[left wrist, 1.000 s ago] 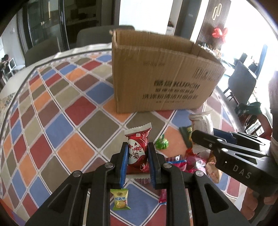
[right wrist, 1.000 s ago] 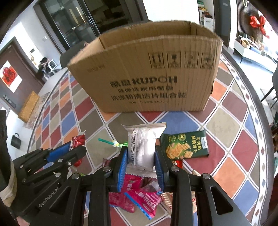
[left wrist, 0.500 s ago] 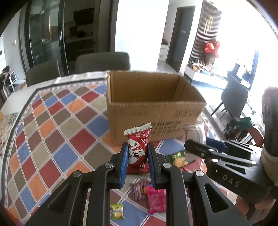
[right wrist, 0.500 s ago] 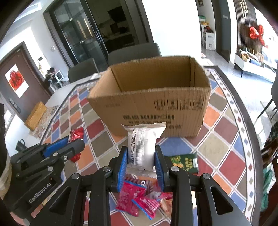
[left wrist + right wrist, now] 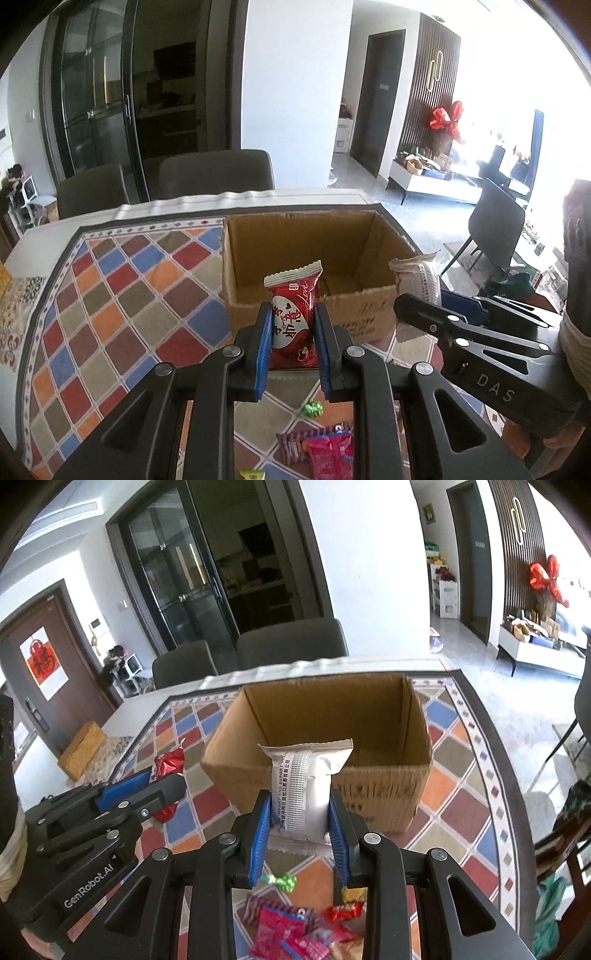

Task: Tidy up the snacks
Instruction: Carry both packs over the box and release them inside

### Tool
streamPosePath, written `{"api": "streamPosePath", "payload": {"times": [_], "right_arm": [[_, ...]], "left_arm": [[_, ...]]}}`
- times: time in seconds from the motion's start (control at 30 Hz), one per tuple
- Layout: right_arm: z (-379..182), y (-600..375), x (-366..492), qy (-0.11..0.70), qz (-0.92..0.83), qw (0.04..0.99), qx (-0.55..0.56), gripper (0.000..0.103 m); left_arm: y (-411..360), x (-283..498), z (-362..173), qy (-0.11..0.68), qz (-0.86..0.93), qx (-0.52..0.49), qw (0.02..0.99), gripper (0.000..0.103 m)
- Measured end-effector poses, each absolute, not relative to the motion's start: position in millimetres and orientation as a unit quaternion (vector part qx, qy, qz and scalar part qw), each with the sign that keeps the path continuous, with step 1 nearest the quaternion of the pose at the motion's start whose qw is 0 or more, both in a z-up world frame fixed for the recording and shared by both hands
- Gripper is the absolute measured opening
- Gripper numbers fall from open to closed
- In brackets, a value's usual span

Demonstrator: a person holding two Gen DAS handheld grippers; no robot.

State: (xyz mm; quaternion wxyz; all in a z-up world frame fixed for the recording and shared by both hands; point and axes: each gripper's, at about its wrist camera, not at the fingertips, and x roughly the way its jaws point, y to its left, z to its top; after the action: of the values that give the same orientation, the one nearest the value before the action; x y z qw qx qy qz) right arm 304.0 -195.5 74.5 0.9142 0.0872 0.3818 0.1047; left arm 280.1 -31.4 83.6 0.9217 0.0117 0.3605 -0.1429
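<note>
Pinching upright packets, long axes vertical: left gripper (image 5: 291, 339) red packet (image 5: 293, 317), right gripper (image 5: 300, 825) silver packet (image 5: 304, 786).

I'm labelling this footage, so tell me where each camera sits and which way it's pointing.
Left wrist: on the left gripper, looking down its fingers at the cardboard box; red snack packet clamped, right gripper alongside.
Right wrist: on the right gripper, facing the box; white snack packet clamped.
Shared: box, both packets, patterned tablecloth.

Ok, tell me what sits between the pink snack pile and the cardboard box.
In the right wrist view, a green-wrapped candy lies on the patterned cloth between the pink snack packets and the cardboard box.
</note>
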Motion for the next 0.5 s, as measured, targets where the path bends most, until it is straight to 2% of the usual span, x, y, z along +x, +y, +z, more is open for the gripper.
{"api": "streamPosePath", "payload": {"times": [0.5], "right_arm": [[85,-198,348,0.38,0.096,0.917,0.069,0.031]], "left_arm": [[-40,331,83,0.374,-0.136,0.021,0.917,0.022]]}}
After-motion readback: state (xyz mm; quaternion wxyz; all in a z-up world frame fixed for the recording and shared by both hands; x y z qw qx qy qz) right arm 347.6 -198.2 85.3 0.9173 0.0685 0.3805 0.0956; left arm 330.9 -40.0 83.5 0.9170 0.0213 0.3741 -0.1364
